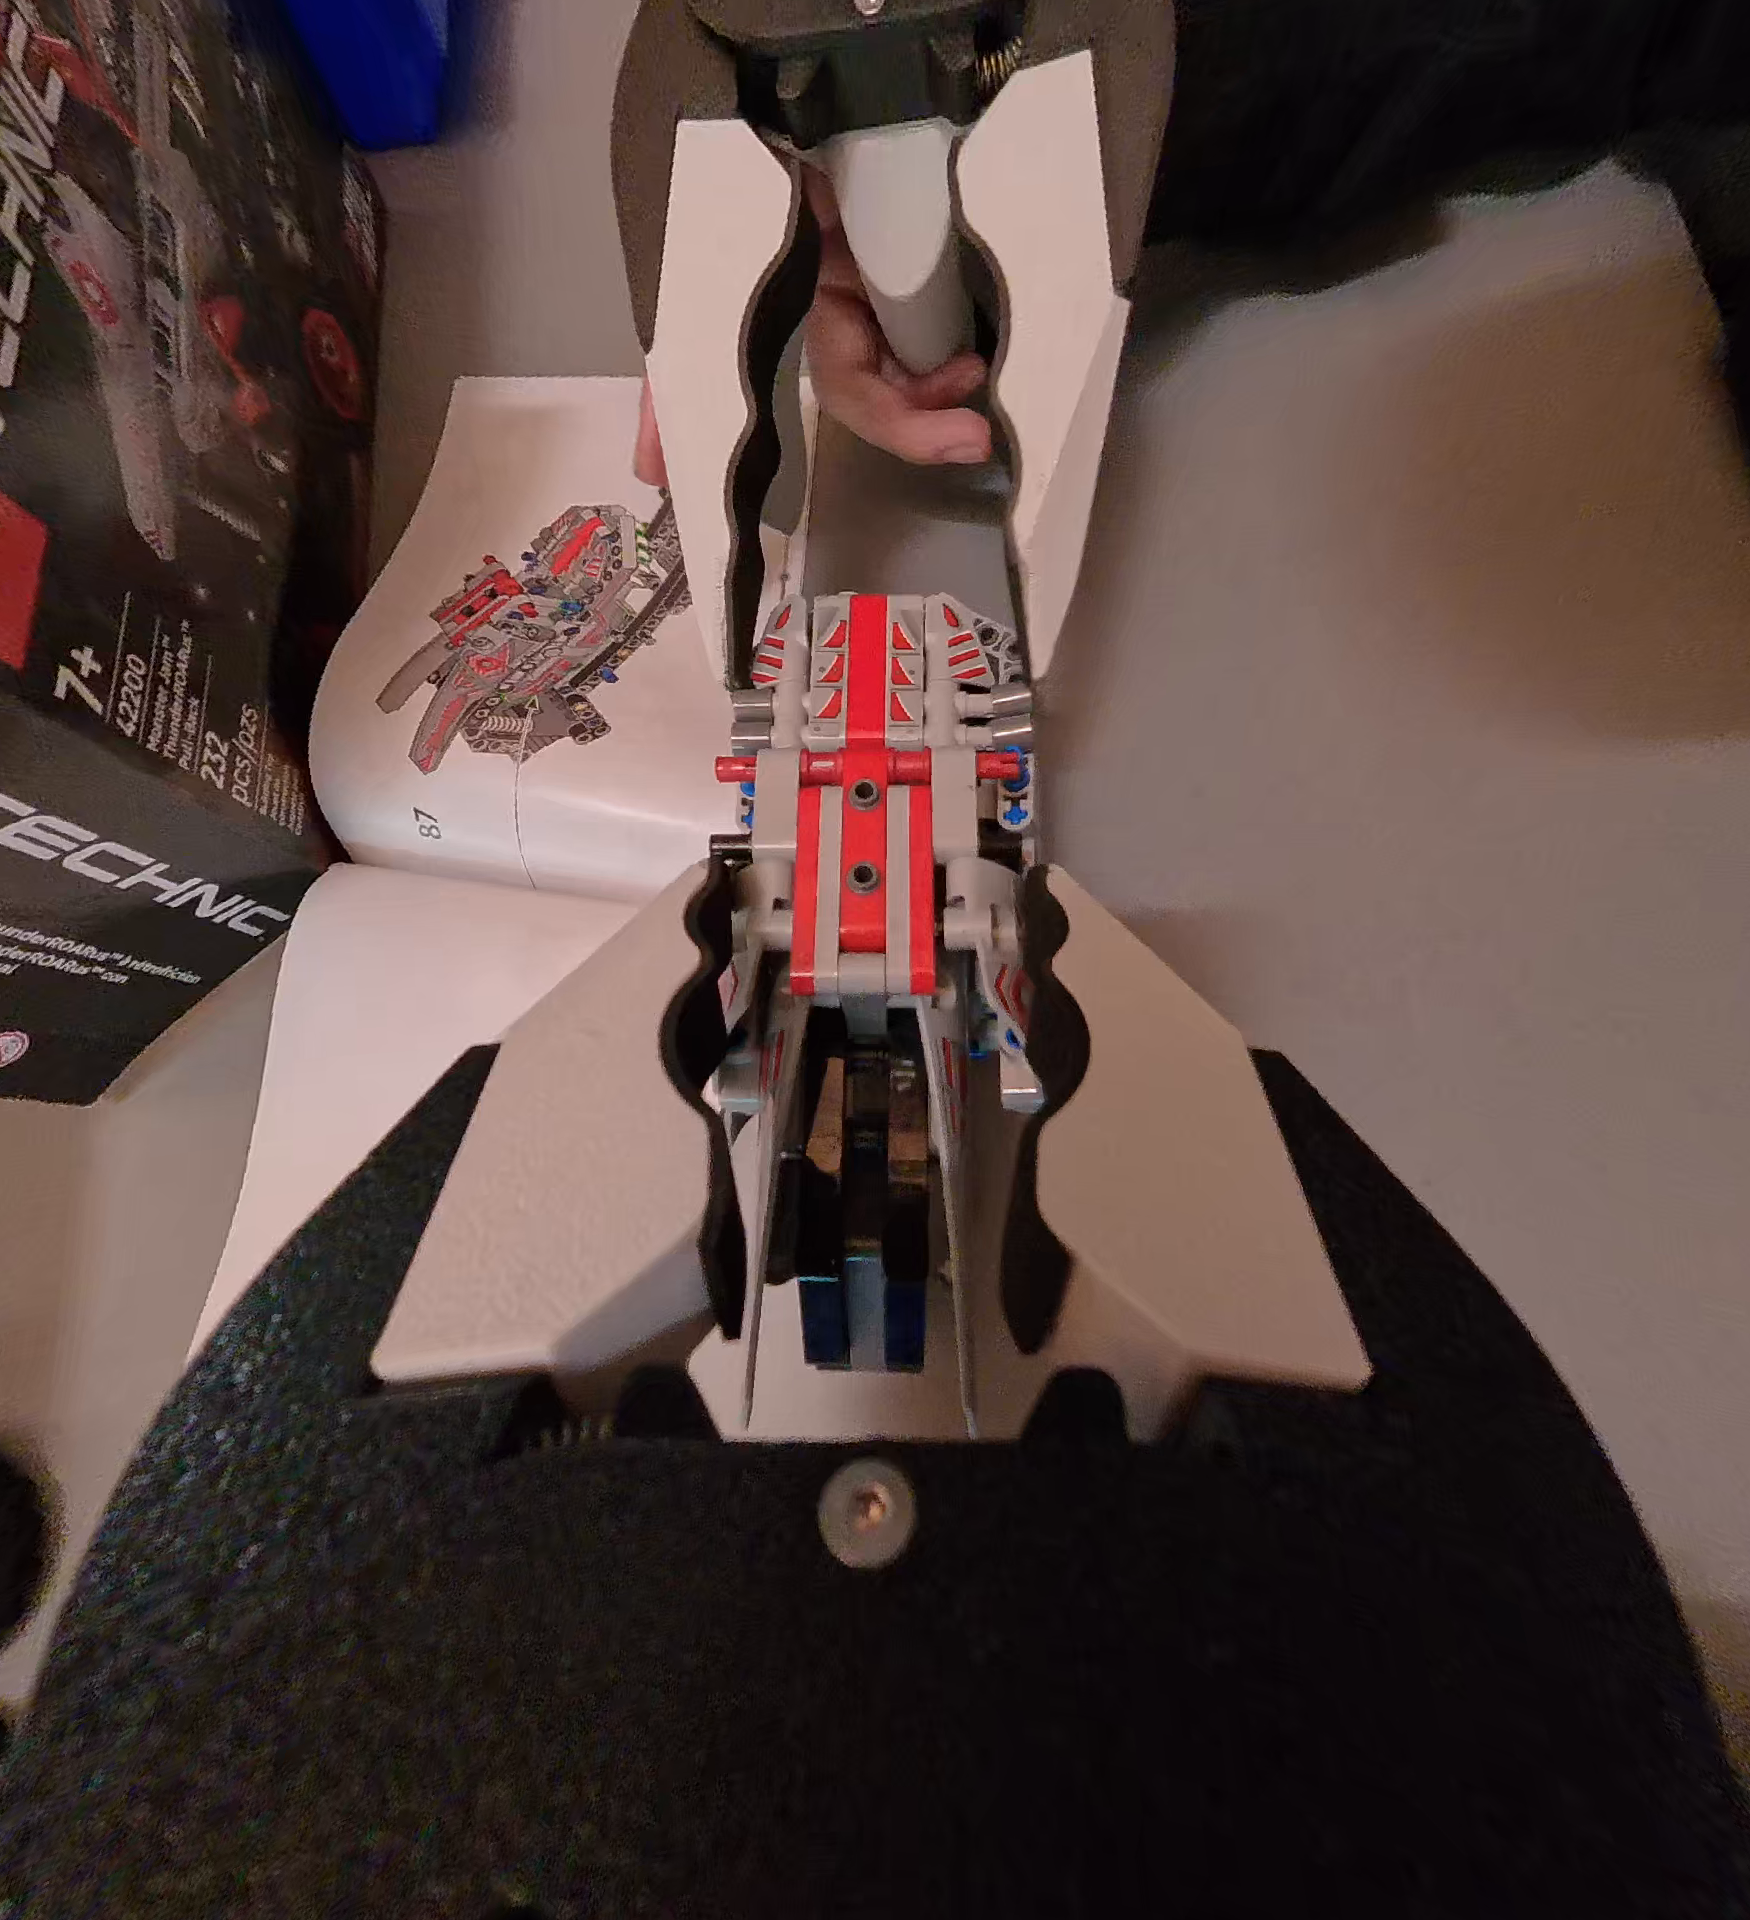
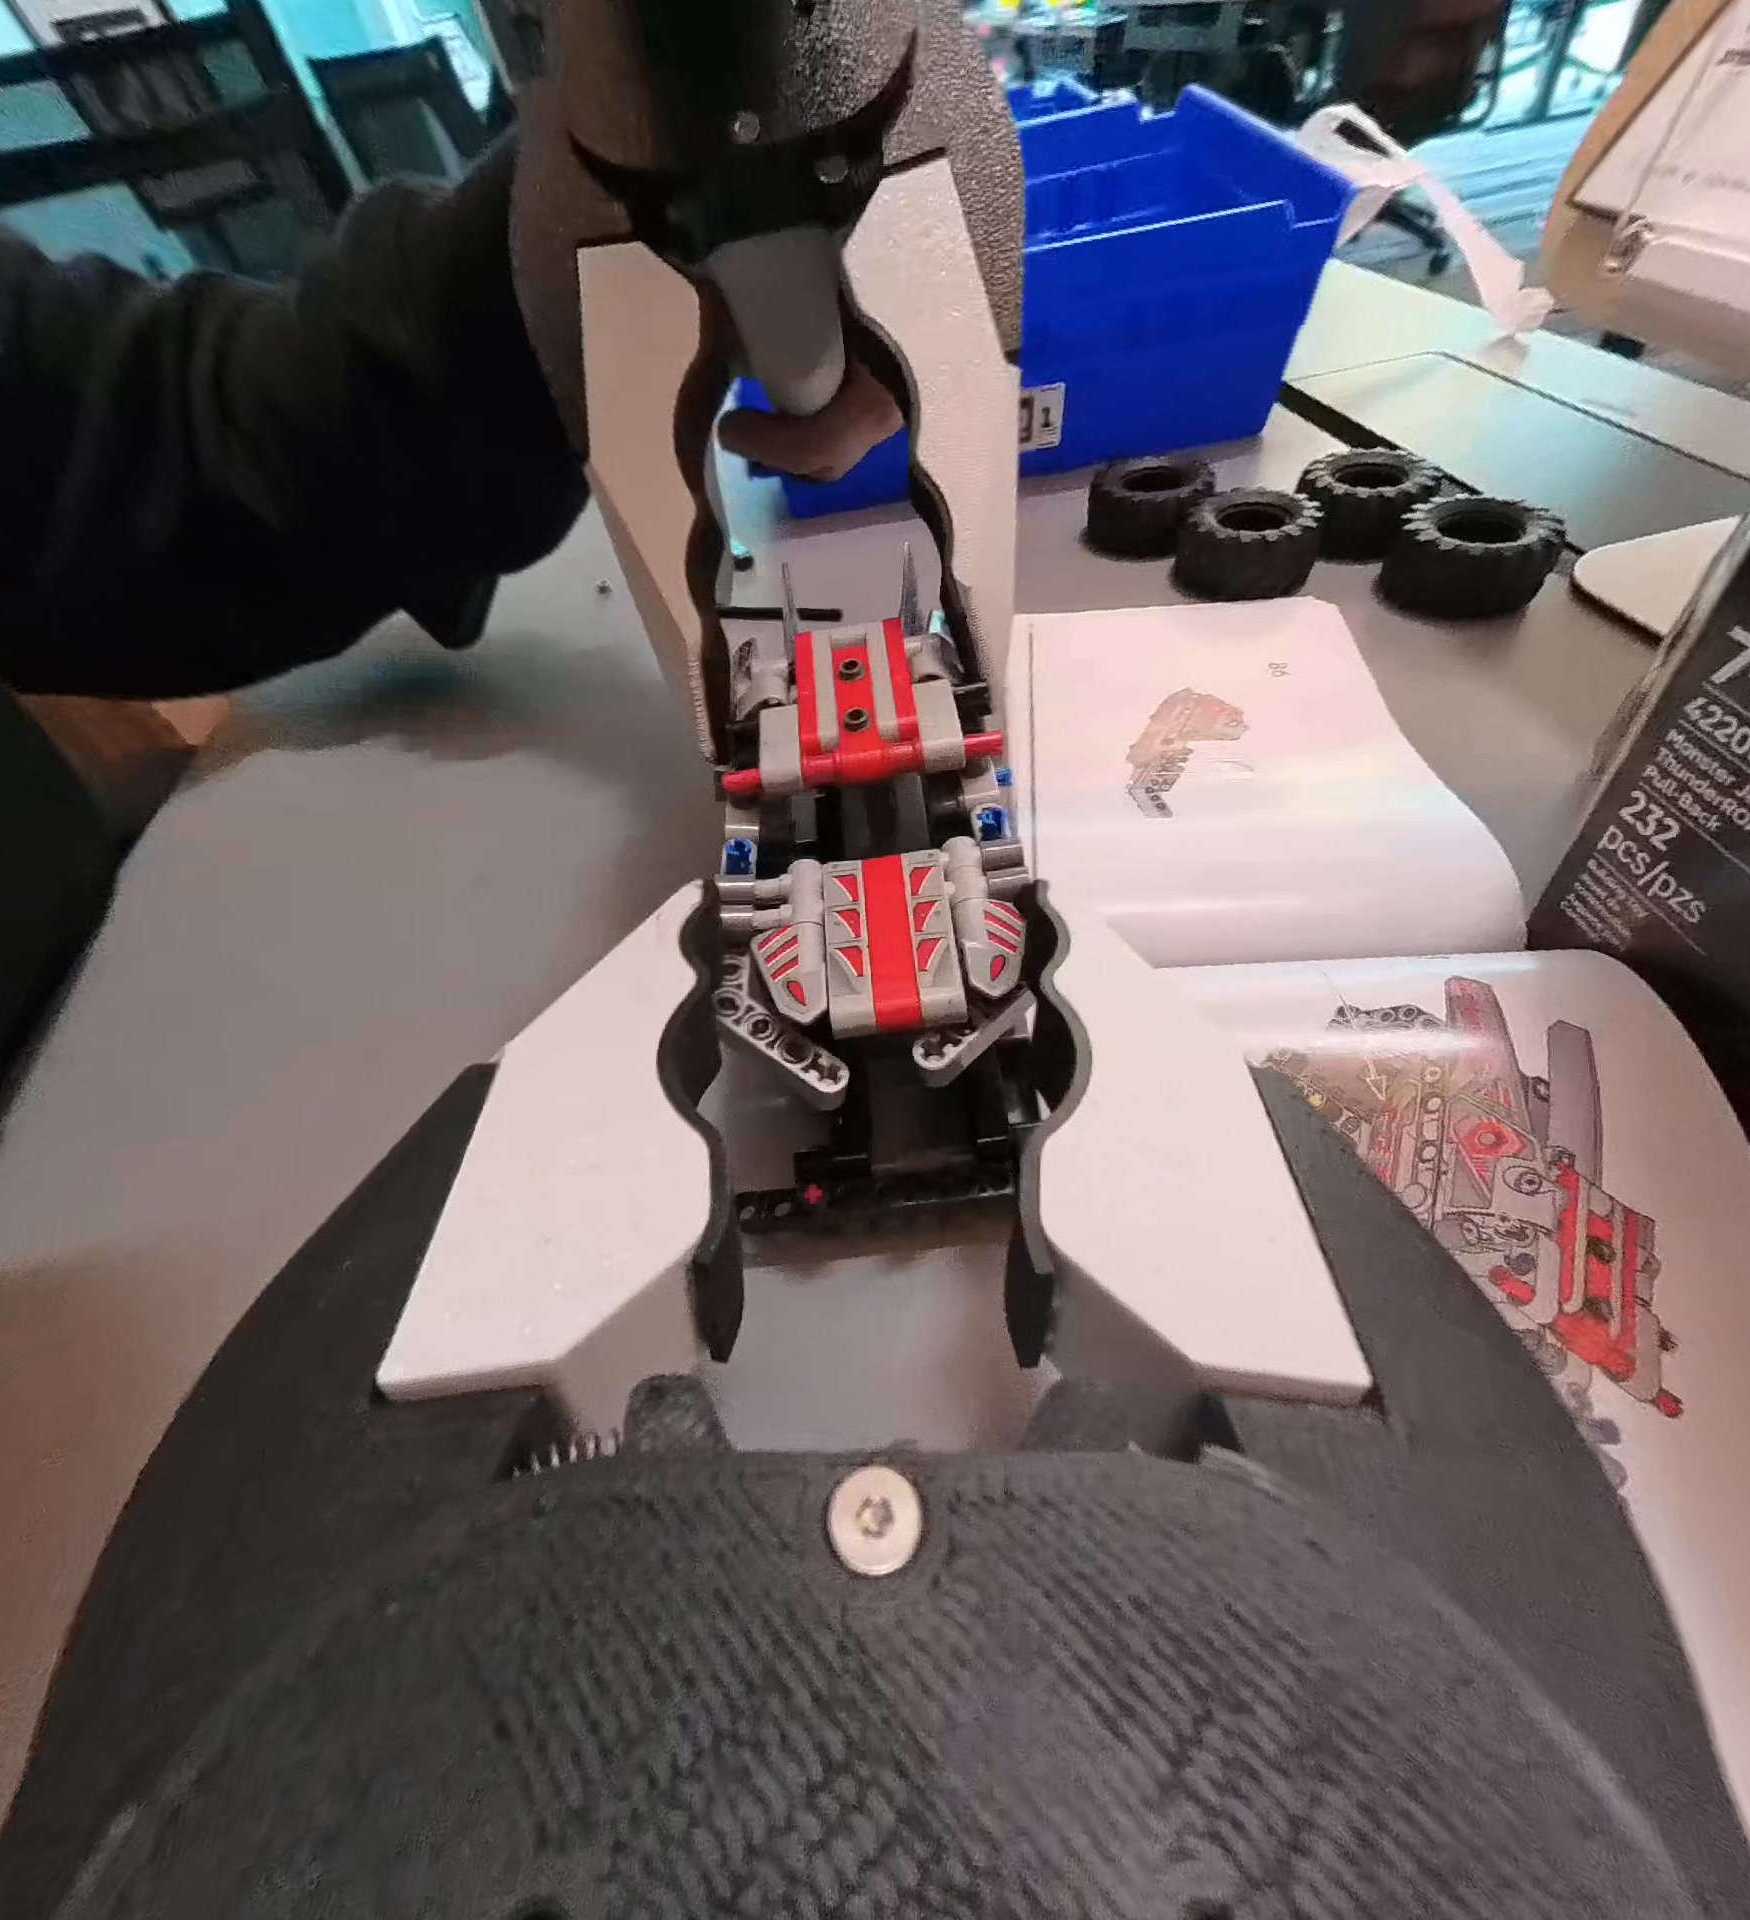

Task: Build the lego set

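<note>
Together, left gripper (image 1: pixel 873 966) jaws, right gripper (image 2: pixel 876 997) jaws, clamping lego model (image 2: pixel 876 862) ends

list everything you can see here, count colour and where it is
lego model: one, grey and red over a black frame, held between both grippers above the table
tyres: four, black, loose on the table beyond the booklet
instruction booklet: one, white, open on the table beside the model
set box: one, black with red, standing next to the booklet
bin: one, blue, far side of the table
cardboard box: one, brown and white, far corner
table: one, pale grey
left gripper: one, white and black, jaws closed on the model's rear end
right gripper: one, white and black, jaws closed on the model's front end
</note>
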Motion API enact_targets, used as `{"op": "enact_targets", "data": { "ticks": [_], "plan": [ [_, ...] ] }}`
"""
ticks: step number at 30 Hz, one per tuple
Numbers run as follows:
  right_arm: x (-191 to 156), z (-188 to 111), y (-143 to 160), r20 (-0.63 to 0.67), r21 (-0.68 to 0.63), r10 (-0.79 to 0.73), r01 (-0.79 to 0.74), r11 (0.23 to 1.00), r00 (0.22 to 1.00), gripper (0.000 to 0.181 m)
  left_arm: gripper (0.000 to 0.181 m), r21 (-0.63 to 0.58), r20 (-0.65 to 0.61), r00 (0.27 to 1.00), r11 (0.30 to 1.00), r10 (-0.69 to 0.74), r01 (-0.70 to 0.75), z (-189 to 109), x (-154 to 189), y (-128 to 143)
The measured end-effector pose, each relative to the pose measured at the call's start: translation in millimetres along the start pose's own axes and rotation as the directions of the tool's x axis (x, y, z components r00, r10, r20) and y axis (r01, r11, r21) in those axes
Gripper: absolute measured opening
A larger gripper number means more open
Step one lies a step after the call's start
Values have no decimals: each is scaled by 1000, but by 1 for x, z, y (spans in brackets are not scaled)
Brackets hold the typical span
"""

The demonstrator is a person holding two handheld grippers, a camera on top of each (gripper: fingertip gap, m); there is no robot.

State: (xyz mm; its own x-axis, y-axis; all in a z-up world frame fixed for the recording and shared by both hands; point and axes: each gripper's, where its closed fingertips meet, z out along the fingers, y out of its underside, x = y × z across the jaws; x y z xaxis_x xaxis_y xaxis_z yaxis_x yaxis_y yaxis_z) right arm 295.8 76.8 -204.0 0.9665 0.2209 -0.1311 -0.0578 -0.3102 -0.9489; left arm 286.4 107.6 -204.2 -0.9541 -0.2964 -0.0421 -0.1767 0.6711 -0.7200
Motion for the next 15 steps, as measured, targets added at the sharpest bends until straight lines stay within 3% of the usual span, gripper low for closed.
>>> {"op": "enact_targets", "data": {
  "ticks": [2,5,6,9,15],
  "plan": [
    [3,-3,1,-32,-31,-48,47,998,998,60,55,30,5,1000,999,-12,12,0,0,-1],
    [24,-14,-7,-239,-23,-128,126,992,963,93,55,62,17,1000,998,-21,19,0,1,-1],
    [21,-12,-5,-226,-29,-129,126,992,965,97,54,62,20,1000,998,-19,18,0,1,-1],
    [4,5,8,-81,-78,-81,75,994,993,89,55,35,25,1000,999,-5,5,0,1,-1],
    [1,14,13,-22,-68,-60,59,996,998,73,54,59,35,999,998,-9,7,0,2,-1]
  ]
}}
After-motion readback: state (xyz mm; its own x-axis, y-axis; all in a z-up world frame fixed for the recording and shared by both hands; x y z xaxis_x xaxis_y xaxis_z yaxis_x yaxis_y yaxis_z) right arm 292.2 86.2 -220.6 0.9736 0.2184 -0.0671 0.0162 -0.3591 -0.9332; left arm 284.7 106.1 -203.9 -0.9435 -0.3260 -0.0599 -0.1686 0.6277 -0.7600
